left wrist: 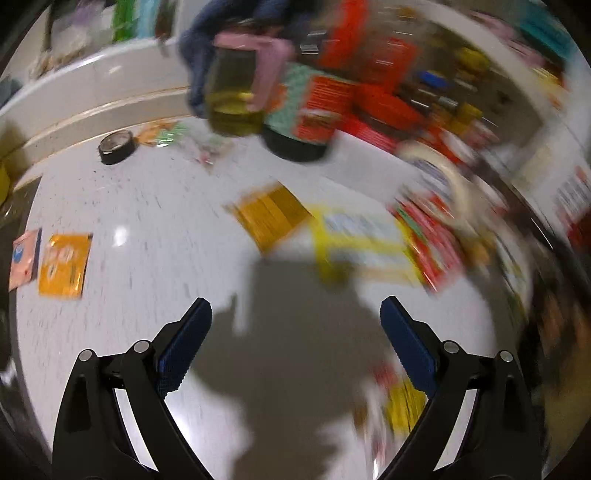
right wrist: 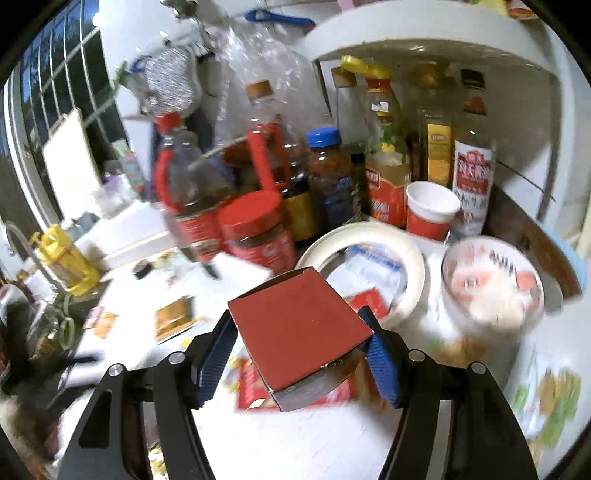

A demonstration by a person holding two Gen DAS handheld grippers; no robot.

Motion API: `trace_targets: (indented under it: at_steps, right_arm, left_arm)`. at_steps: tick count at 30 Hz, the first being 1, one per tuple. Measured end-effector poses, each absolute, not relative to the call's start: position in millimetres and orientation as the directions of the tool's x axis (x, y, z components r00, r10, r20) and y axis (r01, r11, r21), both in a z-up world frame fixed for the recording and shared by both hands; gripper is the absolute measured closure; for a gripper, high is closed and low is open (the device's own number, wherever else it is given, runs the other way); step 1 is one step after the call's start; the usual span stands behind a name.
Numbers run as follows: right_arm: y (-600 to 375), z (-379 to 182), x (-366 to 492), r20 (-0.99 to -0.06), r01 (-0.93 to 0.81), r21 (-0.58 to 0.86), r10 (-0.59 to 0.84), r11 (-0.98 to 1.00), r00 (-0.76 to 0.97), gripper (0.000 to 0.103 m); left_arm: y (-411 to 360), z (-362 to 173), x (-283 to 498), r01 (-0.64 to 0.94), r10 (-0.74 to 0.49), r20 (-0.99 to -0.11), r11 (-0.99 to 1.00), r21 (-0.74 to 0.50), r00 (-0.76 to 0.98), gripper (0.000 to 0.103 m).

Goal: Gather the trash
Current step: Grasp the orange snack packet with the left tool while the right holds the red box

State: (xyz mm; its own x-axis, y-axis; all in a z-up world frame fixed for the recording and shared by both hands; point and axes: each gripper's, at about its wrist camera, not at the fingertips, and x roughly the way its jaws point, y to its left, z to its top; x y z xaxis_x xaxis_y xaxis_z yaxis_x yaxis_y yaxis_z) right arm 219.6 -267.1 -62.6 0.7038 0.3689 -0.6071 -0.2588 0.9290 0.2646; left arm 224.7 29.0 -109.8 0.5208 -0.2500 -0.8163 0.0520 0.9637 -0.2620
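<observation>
The right tongs (right wrist: 299, 347) grip a red cardboard box (right wrist: 295, 332) across its sides, the blue ribbed pads pressed against both flanks, so the jaws stand about two thirds spread around it; the box is tilted, its open flap end pointing away from the camera and its grey underside showing at the near end, lifted clear of the white counter (right wrist: 295, 435). The left tongs (left wrist: 295, 332) stand wide apart with nothing between their blue pads, only their own shadow on the speckled counter below. In the left wrist view, which is blurred on its right half, flat wrappers lie on the counter: an orange sachet (left wrist: 64, 266) and a pink sachet (left wrist: 24, 264) side by side near the left edge, a gold packet (left wrist: 271, 216) near the middle, and a yellow-edged wrapper (left wrist: 360, 243) just beside it. A roll of black tape (left wrist: 117, 147) sits farther back. In the right wrist view, beyond the held box, a roll of white tape (right wrist: 369, 254) lies on the counter beside a round lidded tub (right wrist: 493, 280), with a red-lidded jar (right wrist: 255, 229), a blue-capped jar (right wrist: 325, 170) and several sauce and oil bottles crowded behind them under a white shelf (right wrist: 424, 33). A red paper cup (right wrist: 430, 210) stands among the bottles.
</observation>
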Motion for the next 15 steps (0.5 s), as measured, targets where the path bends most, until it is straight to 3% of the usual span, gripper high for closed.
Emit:
trace_targets:
  at_steps: [8,15]
  right_arm:
    - [-265,-65,170,-0.611,-0.257,0.302,0.393,0.918,0.687,0.037]
    - [-268,-64,153,-0.6,-0.263,0.335,0.42,0.905,0.681,0.037]
  left_arm:
    - [3,-139,299,-0.142,0.0,-0.878,0.987,-0.077,0.478,0.013]
    - [-8,-145,321,-0.272,0.08,-0.893,0.961,-0.049,0.443,0.013]
